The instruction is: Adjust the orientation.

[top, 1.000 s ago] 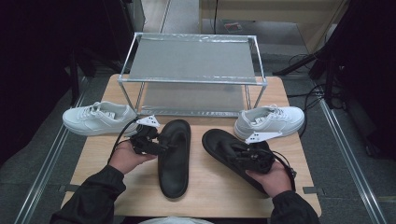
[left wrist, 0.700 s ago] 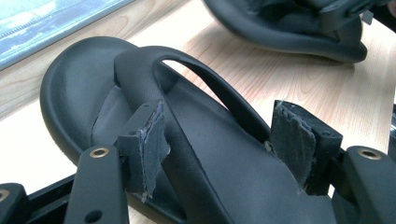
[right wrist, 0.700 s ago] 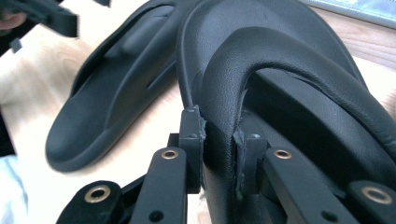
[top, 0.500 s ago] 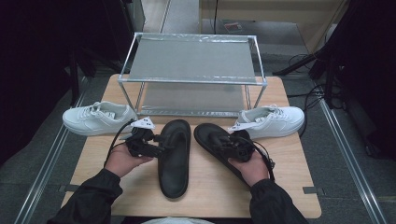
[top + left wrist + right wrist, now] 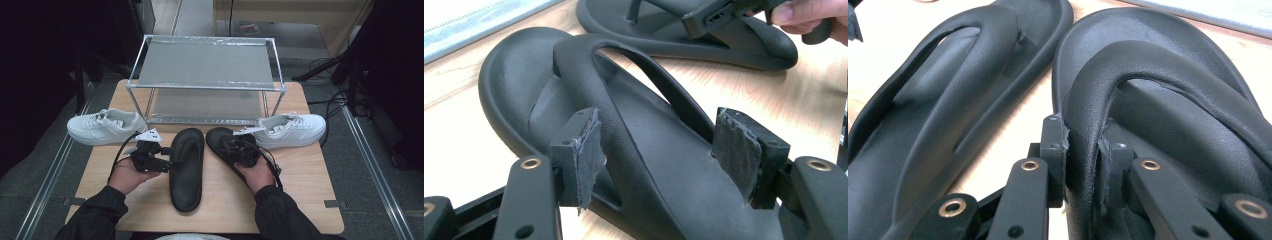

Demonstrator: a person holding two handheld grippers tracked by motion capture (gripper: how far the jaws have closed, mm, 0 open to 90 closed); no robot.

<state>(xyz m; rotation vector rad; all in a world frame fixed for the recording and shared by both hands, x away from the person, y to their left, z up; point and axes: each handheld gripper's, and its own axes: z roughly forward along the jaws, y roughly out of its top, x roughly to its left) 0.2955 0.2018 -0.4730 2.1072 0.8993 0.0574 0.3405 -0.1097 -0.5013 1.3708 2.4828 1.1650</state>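
I have the right gripper point(image 5: 1082, 165) pinched on the strap of the right sandal point(image 5: 1168, 100), jaws nearly together with the strap squeezed between the pads. That sandal lies mid-desk, its toe almost touching the left sandal point(image 5: 186, 167), which runs back toward the near edge. My left gripper point(image 5: 669, 160) stands wide open, straddling the left sandal's strap without pressing it. I judge the pairing step is in hand; next I need to close the left jaws on that strap. Beyond stands the metal rack point(image 5: 207, 85), a white sneaker point(image 5: 105, 126) at each rear corner.
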